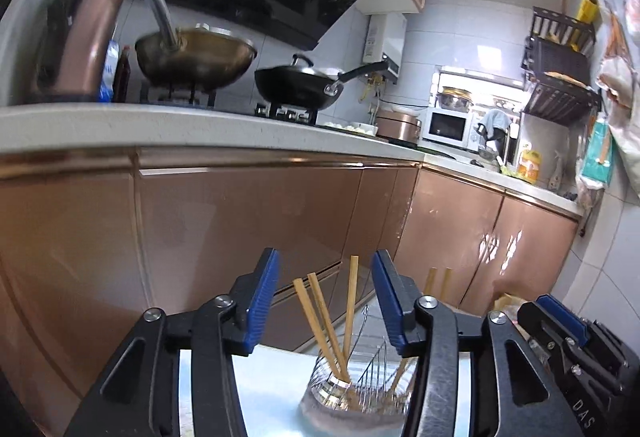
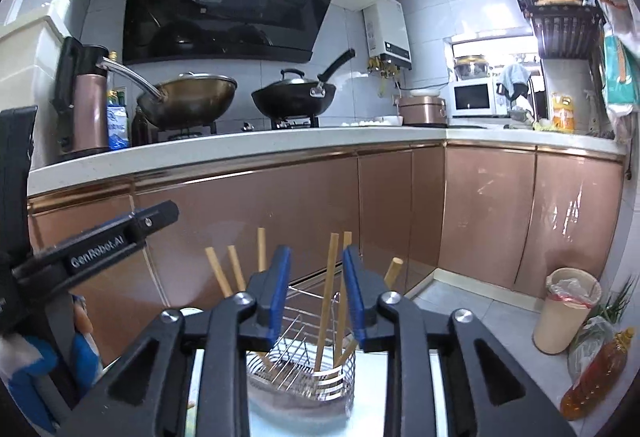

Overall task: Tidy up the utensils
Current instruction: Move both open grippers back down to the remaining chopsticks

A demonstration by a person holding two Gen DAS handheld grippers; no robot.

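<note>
My right gripper [image 2: 314, 285] hangs with its jaws narrowly parted and nothing pinched, just above the wire utensil holder [image 2: 302, 377]. The chopsticks [image 2: 326, 301] stand near-upright in it, long axes rising between and behind my pads, so I judge this arm nearer. My left gripper [image 1: 324, 301] is spread wide and empty, the holder ahead of and below its jaws. The holder's base is blurred, and my own fingers cut off its sides.
</note>
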